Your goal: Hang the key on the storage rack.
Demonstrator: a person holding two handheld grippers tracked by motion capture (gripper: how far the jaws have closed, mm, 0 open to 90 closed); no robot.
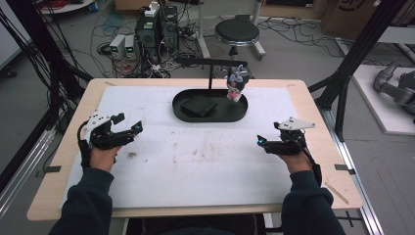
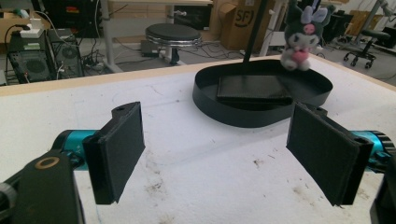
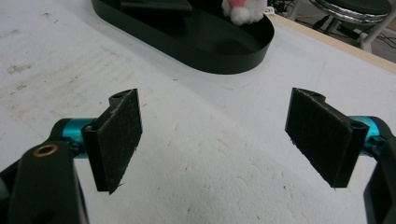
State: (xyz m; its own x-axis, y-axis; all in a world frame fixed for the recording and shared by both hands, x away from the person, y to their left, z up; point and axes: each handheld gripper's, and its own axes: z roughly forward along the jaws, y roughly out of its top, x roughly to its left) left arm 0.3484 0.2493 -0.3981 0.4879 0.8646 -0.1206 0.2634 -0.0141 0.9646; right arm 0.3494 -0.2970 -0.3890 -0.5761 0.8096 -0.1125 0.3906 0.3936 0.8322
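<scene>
Black tray [image 1: 182,110] sat far-centre on the bench [image 1: 58,161] w/ a plush toy [image 1: 236,83] hanging over its right end. Left claw [image 1: 131,131] & right claw [image 1: 266,143] hovered apart, both empty (approach step, likely). Next: reach fwd to the toy.

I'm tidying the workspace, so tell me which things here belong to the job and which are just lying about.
Job:
left gripper, open
right gripper, open
plush toy hanging from the stand
black tray
flat black block

Lying about:
stool
computer boxes
floor cables
</scene>
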